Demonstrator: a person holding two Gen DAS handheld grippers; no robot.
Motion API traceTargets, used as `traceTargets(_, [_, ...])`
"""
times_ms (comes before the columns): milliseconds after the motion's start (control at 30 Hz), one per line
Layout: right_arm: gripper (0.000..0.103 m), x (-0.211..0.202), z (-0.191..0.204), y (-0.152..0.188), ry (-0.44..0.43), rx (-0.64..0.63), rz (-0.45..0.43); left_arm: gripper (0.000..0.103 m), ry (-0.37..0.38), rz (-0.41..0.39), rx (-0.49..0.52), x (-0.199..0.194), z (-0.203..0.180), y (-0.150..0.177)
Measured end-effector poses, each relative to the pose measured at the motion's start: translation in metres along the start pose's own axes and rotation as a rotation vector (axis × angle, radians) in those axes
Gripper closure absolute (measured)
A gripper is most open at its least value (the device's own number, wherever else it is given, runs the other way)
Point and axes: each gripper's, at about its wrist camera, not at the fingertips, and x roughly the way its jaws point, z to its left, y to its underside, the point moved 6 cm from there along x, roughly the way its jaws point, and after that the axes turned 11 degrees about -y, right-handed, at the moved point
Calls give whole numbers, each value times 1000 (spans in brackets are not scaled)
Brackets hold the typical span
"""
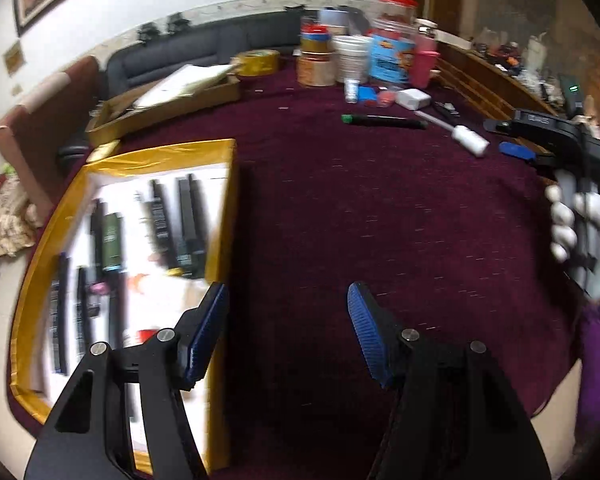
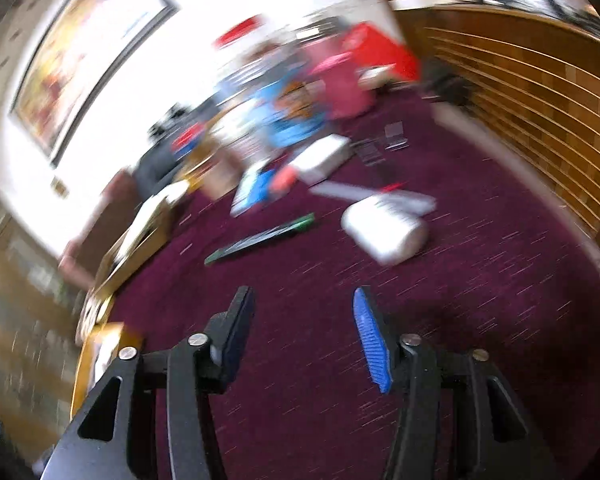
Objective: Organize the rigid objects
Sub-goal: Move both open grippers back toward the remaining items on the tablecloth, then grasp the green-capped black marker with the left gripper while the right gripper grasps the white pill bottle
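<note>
Maroon tablecloth [image 1: 380, 220] covers the table. Gold-taped box [image 1: 60, 240] at its left edge holds dark slim sticks [image 1: 188, 224] in rows on white lining (print on them too blurred to read). Far end: clutter incl. red-lidded jar [image 1: 394, 40] with blue label, text unreadable. Mid-table lie a black pen with green cap [image 1: 384, 121] and a white lint roller [image 1: 456, 132], just beside each other. Left gripper [image 1: 284, 332] fingers spread, empty, over cloth beside box. Right gripper [image 2: 304, 336] also spread, empty; gloved hand [image 1: 584, 236] grips its handle.
</note>
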Motion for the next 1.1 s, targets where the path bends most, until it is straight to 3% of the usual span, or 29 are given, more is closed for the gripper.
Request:
traceTargets(100, [55,-4,-40,-23,58,87,-42,42,22,-17,5,-1,-18,-10])
traceTargets(233, [55,8,-60,-48,30,183,-54,42,93,-2,-1,-1,-39,-26])
traceTargets(400, [55,35,-55,-48,-8,170,-45,42,214,11,-21,13,-62,-68])
traceTargets(533, [55,61,-46,-39,62,51,27,42,268,-96,19,31,-89,-135])
traceTargets(600, [55,63,-39,-39,84,-16,23,42,328,-127,60,46,-111,-166])
traceTargets(667, [55,64,-36,-37,133,-77,16,42,270,-158,149,72,-135,-191])
traceTargets(767, [55,73,-38,-31,178,-111,50,42,197,-176,280,106,-161,-203])
traceTargets(900, [62,78,-37,-27,157,-106,77,42,265,-107,284,144,-172,-205])
traceTargets(1000, [62,82,-32,-23,203,-162,76,42,199,-120,401,165,-183,-198])
traceTargets(1100, [62,82,-35,-24,186,-139,69,42,145,-135,480,181,-188,-190])
